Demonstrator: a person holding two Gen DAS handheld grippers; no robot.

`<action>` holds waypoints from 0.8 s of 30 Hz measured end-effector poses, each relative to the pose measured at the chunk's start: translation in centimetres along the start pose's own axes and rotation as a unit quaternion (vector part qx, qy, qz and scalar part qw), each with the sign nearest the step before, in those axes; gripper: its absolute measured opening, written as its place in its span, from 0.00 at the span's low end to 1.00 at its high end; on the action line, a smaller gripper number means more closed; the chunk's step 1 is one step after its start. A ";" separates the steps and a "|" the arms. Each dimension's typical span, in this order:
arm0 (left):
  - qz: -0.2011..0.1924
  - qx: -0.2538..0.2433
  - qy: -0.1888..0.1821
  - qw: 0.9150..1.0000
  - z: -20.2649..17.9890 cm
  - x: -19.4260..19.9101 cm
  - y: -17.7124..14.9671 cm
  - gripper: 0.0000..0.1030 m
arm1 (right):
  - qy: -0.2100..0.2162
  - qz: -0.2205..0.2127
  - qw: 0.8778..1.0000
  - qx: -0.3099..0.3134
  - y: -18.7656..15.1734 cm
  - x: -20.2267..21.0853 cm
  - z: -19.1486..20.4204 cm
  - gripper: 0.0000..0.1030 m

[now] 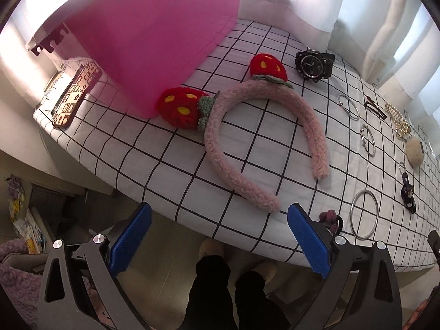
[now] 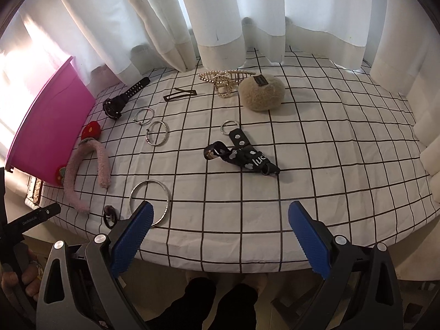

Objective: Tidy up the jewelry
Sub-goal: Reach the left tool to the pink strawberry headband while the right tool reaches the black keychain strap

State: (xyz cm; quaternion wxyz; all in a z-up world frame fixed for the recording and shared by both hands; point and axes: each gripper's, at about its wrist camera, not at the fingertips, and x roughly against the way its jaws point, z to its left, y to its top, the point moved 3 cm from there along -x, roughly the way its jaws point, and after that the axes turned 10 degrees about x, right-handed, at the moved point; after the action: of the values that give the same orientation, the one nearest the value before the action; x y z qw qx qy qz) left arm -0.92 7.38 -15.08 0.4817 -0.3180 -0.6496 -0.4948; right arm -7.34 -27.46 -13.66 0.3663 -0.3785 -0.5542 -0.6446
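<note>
A pink fuzzy headband [image 1: 247,143] with two red strawberries lies on the checked tablecloth [image 1: 154,148] beside a pink box [image 1: 154,41]. My left gripper [image 1: 220,236] is open and empty at the table's near edge, just short of the headband's ends. My right gripper [image 2: 220,233] is open and empty at the near edge; its left finger overlaps a large silver bangle [image 2: 150,202]. A black keychain strap [image 2: 242,156], two smaller silver bangles [image 2: 158,133], a black watch [image 2: 123,99], a pearl hair claw [image 2: 224,79], a brown clip [image 2: 180,94] and a beige pompom [image 2: 261,93] lie further back.
White curtains [image 2: 220,22] hang behind the table. A small purple hair tie [image 2: 110,216] lies at the near edge by the bangle. A patterned phone case [image 1: 74,96] lies left of the pink box. The person's legs [image 1: 228,294] show under the table edge.
</note>
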 end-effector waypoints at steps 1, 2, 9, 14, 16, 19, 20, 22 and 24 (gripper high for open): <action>-0.003 0.008 0.001 1.000 0.1 -0.4 0.1 0.94 | -0.005 0.001 1.000 0.005 0.0 -0.6 -0.4 0.91; -0.007 0.015 0.003 1.000 0.2 -0.8 0.2 0.94 | -0.012 0.002 1.000 0.010 0.1 -1.3 -0.8 0.91; -0.022 0.036 0.008 0.999 -0.1 -3.3 0.8 0.94 | -0.009 0.009 0.999 0.040 1.5 -5.4 -1.8 0.91; -0.028 0.054 0.007 0.998 -0.1 -4.7 1.4 0.94 | -0.004 0.005 0.998 0.058 2.4 -7.3 -1.3 0.91; -0.035 0.054 0.011 0.998 -0.2 -5.0 1.6 0.94 | -0.005 0.006 0.998 0.067 2.7 -7.8 -1.1 0.91; -0.039 0.060 0.021 0.997 0.0 -5.8 2.1 0.94 | -0.004 0.003 0.997 0.078 3.0 -8.3 -0.7 0.91; -0.039 0.066 0.023 0.997 0.1 -6.1 2.3 0.94 | -0.006 0.002 0.997 0.082 3.1 -8.4 -0.6 0.91; -0.040 0.073 0.021 0.996 0.4 -6.6 2.7 0.94 | -0.006 0.001 0.996 0.089 3.3 -8.7 -0.4 0.91; -0.042 0.073 0.026 0.996 0.5 -7.0 3.2 0.94 | -0.010 0.000 0.995 0.096 3.5 -8.9 -0.3 0.91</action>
State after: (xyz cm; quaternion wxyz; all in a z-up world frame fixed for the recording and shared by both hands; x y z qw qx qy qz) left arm 4.12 9.28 -20.65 0.4993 -0.2410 -0.6840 -0.4741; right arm -0.24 -27.71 -20.10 0.3957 -0.3480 -0.6170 -0.5845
